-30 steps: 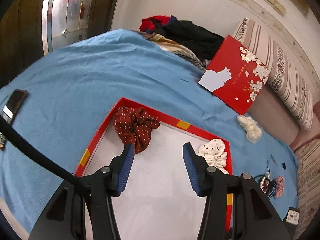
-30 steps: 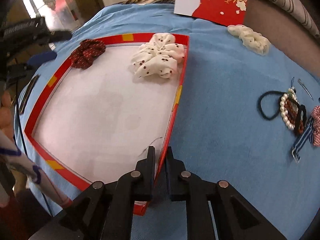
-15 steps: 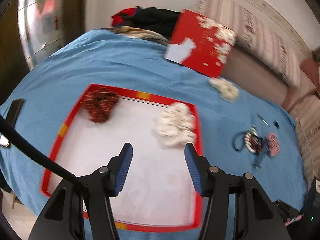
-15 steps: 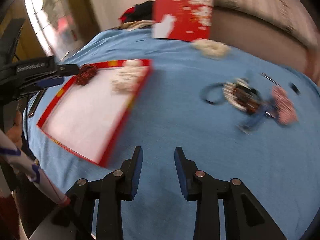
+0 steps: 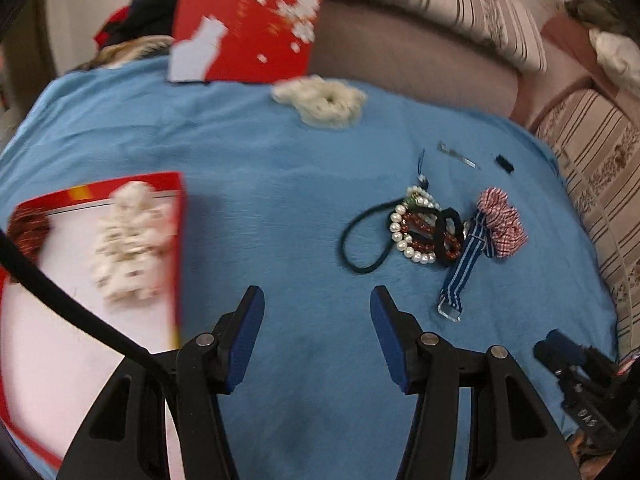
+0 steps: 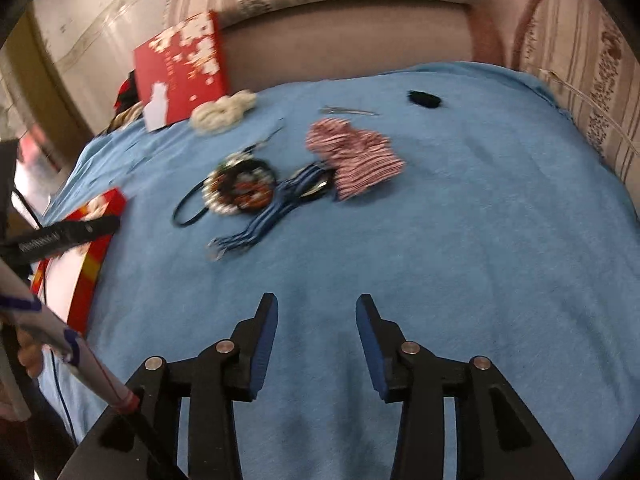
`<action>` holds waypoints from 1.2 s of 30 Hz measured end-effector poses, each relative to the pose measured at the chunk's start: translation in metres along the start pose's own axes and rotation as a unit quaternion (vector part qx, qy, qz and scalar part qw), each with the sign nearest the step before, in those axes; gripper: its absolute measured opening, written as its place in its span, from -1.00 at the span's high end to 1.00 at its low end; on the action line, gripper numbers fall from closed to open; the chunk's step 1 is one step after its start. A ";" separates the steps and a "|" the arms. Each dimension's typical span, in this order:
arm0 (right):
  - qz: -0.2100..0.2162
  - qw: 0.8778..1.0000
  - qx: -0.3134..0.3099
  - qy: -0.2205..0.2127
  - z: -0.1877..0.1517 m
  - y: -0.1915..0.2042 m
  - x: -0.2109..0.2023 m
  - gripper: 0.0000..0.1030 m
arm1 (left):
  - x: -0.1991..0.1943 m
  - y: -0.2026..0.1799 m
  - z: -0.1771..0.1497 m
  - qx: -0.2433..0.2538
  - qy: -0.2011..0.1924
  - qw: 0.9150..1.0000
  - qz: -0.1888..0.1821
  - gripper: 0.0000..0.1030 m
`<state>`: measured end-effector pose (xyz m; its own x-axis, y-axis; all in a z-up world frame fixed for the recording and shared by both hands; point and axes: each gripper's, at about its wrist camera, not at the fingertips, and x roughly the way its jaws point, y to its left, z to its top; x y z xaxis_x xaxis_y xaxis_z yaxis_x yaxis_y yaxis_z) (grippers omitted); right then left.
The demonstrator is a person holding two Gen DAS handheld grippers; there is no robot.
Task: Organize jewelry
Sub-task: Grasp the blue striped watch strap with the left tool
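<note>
On the blue blanket (image 5: 248, 152) we see the loose jewelry heaped right of centre in the left wrist view: a pearl bracelet (image 5: 408, 236) touching a dark red bead bracelet (image 5: 420, 232), a black hair tie loop (image 5: 360, 236) to their left, a blue striped strap (image 5: 464, 264) and a red-and-white checked scrunchie (image 5: 500, 228) on their right. A cream scrunchie (image 5: 324, 100) lies apart, nearer the upright red lid (image 5: 248, 20). A thin metal clip (image 5: 456, 156) and a small black item (image 5: 504, 162) lie beyond the heap.

The red tray (image 5: 180, 240) sits at the left edge, holding a white spotted scrunchie (image 5: 128, 236) and a dark red scrunchie (image 5: 28, 232) in its far corners.

Left gripper (image 5: 316, 300) has jaws apart, nothing between them, hanging over bare blanket between tray and heap. Right gripper (image 6: 316, 308) has jaws apart too; they have just been opening, with nothing between them, and it is over bare blanket short of the heap. Both views are motion-blurred. A sleeve (image 6: 48, 328) shows at the left of the right wrist view.
</note>
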<state>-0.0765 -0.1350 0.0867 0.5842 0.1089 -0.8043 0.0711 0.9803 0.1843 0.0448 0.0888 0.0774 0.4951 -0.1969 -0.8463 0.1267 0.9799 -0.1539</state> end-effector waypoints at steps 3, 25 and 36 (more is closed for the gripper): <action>-0.003 1.000 0.008 -0.005 0.010 -0.015 0.007 0.10 | 0.022 -0.007 0.007 0.007 0.014 1.000 -0.003 -0.05; -0.026 0.999 -0.014 -0.023 0.095 -0.035 0.077 -0.26 | 0.078 -0.116 -0.007 0.088 0.048 0.988 -0.114 -0.04; 0.023 0.999 0.042 -0.012 0.072 -0.054 0.037 0.91 | 0.021 -0.096 -0.012 0.065 0.032 0.988 -0.140 0.89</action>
<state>-0.0006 -0.1962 0.0876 0.6078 0.1487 -0.7800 0.1112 0.9567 0.2690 0.0326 -0.0085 0.0685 0.3701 -0.4531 -0.8110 0.3614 0.8744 -0.3236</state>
